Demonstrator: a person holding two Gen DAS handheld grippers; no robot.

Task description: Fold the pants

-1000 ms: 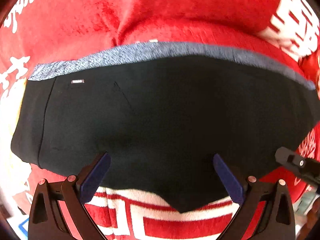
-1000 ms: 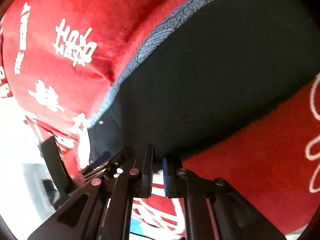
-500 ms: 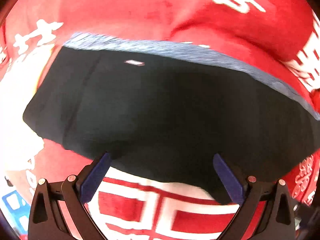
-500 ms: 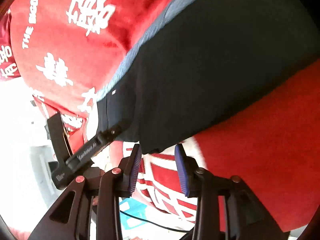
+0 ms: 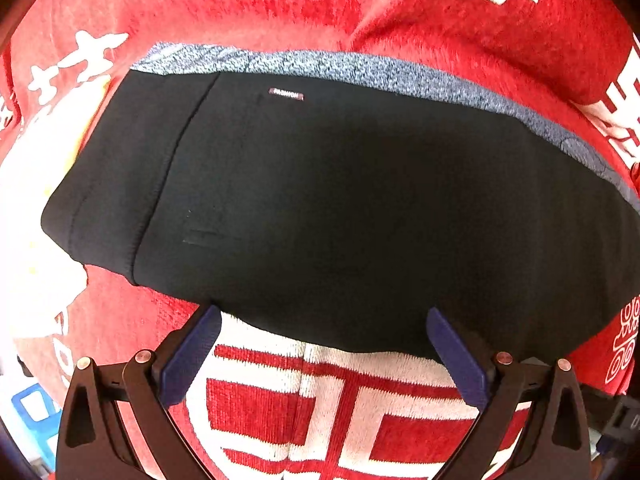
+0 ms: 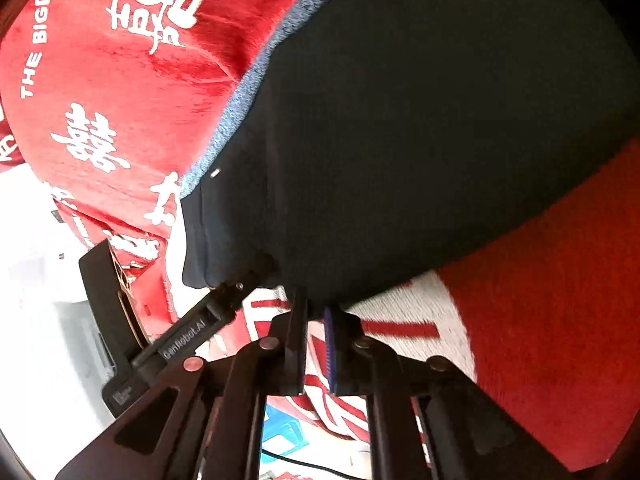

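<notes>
Pants (image 5: 340,208), black with a speckled grey waistband (image 5: 360,68), lie folded flat on the red blanket (image 5: 280,4) with white characters. In my left wrist view they fill the middle of the frame from edge to edge, waistband along the far side.

At far left the folded end shows a vertical seam (image 5: 160,184) and beyond it a layered edge. A small label (image 5: 285,94) reading FASHION sits just below the waistband. The near hem runs across the frame just ahead of my fingertips.

My left gripper (image 5: 324,356) has its fingers spread wide. The blue pads (image 5: 192,354) sit just short of the hem, over a white patch of blanket with red bars (image 5: 304,412). They hold nothing.

Moving right, my right wrist view shows the same garment (image 6: 420,140) slanting up to the right, waistband (image 6: 236,112) along its upper left side. My right gripper (image 6: 316,312) has its fingers drawn nearly together at the near hem, only a narrow gap between them. The tips meet the dark edge, but I cannot tell whether cloth lies between the pads. One finger of the left gripper (image 6: 192,332) reaches in from the lower left, its tip at the hem near the folded corner.
</notes>
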